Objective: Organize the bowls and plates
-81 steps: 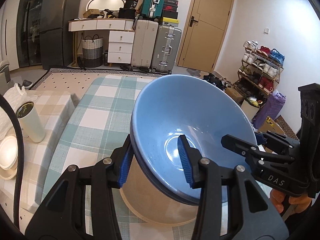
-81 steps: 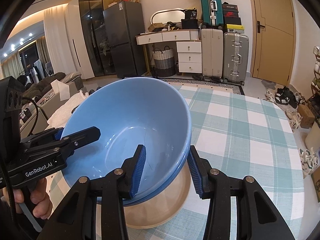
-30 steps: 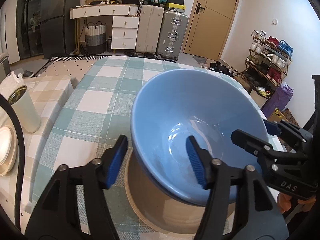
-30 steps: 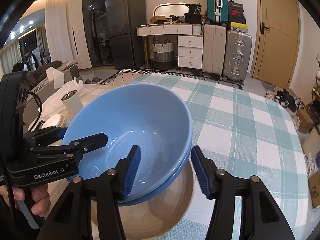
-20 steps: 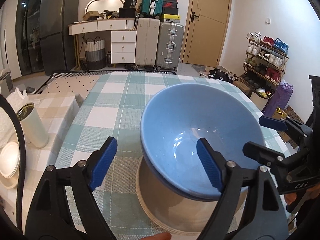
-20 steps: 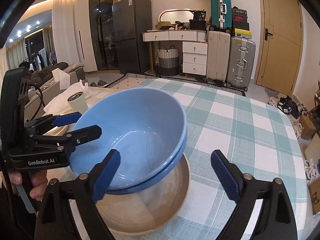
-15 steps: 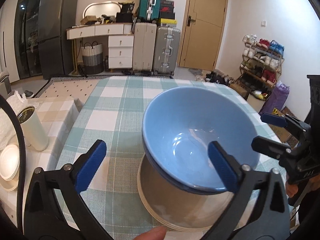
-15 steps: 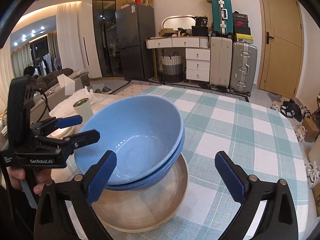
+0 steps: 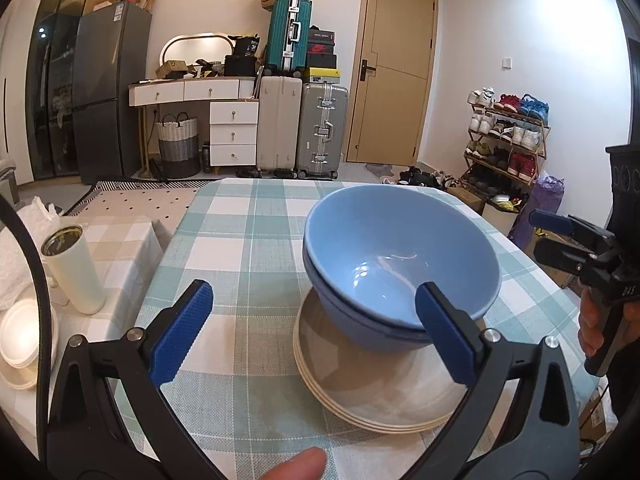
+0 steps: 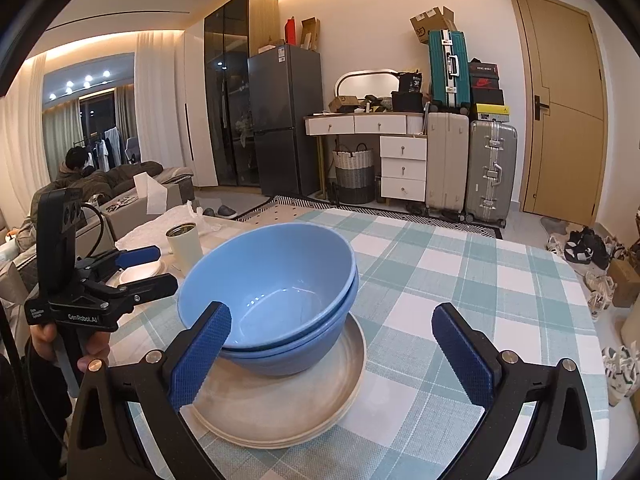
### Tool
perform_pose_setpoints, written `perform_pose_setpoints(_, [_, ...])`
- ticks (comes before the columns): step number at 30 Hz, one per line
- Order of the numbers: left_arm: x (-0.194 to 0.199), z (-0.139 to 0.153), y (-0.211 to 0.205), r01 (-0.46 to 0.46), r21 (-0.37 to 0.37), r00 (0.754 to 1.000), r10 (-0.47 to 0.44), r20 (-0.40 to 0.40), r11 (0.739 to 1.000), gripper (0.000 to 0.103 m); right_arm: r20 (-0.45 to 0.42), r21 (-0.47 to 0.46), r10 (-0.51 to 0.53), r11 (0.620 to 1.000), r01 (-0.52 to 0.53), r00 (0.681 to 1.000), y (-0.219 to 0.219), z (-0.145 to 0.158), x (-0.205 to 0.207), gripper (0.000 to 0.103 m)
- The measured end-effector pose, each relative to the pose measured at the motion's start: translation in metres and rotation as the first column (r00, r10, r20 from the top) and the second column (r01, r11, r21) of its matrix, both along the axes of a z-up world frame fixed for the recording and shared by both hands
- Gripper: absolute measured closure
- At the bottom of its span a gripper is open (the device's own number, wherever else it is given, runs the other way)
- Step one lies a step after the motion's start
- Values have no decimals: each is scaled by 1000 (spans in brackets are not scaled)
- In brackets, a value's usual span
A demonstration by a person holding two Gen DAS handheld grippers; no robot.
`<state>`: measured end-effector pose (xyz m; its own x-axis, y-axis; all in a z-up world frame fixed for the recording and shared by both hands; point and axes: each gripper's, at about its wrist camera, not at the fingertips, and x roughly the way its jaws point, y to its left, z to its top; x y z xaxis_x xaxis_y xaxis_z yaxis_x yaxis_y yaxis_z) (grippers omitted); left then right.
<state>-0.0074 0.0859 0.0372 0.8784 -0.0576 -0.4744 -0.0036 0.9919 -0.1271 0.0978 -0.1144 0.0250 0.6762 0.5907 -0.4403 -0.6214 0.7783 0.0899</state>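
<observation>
Left wrist view: the left tongs (image 9: 310,334) have just been opening and stand wide apart with nothing clamped. Beyond them two nested blue bowls (image 9: 400,264) sit on stacked beige plates (image 9: 380,384) on the checked bench (image 9: 240,240). A white tumbler (image 9: 74,270) stands well left of the bowls.

Right wrist view: the right tongs (image 10: 328,354) are likewise spread, just opened, empty. The bowls (image 10: 272,292) rest on the plates (image 10: 280,404), with the left tongs (image 10: 148,268) just left of the bowls.

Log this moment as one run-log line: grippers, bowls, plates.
left gripper: open, empty | right gripper: open, empty | two nested blue bowls: released, resting on stacked beige plates | checked tablecloth
</observation>
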Motion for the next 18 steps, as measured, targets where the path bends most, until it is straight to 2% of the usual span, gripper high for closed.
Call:
perform_pose_setpoints(3, [-6,-5,2,5,3,1000,-5,1,1000,2,4,8,6,1000,-6,1000,-4,-4,-7,1])
perform_pose_setpoints(9, [-17,-15,-7,14,88,999,-16,28,996,2,7,14,25,1000,-25,1000,-10,-16,-22,1])
perform_pose_setpoints(18, [-24,-31,-6,51,81,998,-53,23,995,2,-6,9,72,997,-72,997,-9,-37,-35,1])
